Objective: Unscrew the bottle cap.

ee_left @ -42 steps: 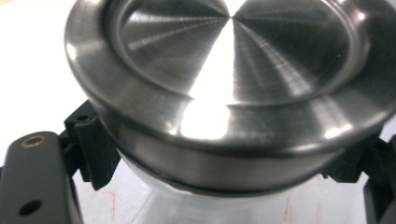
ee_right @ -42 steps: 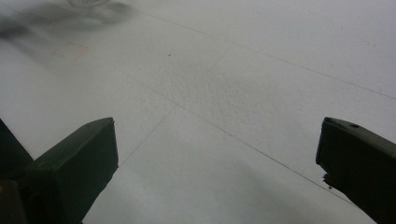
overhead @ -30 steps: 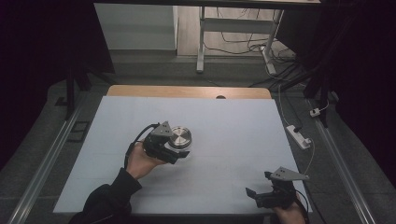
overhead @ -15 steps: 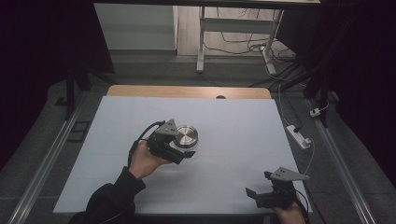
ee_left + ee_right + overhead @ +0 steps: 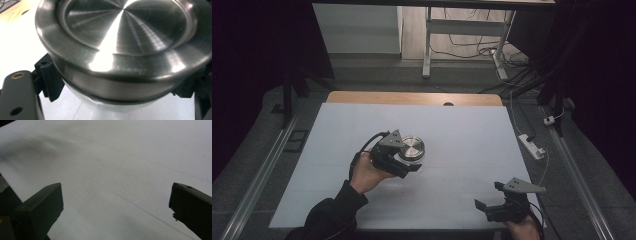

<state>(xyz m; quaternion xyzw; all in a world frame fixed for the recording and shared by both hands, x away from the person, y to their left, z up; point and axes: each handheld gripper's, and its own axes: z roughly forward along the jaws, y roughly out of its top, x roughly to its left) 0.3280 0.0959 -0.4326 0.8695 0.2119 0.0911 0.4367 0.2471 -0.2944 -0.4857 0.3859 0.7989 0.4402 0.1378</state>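
My left tongs (image 5: 408, 161) clamp a round, brushed-steel lidded tin (image 5: 120, 45), shiny and concentric-grained; right tongs (image 5: 492, 200) gape empty.

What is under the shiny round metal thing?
The white table cover shows below the metal dish, which the left tool grips by its sides. The spot right beneath the dish is hidden by it.
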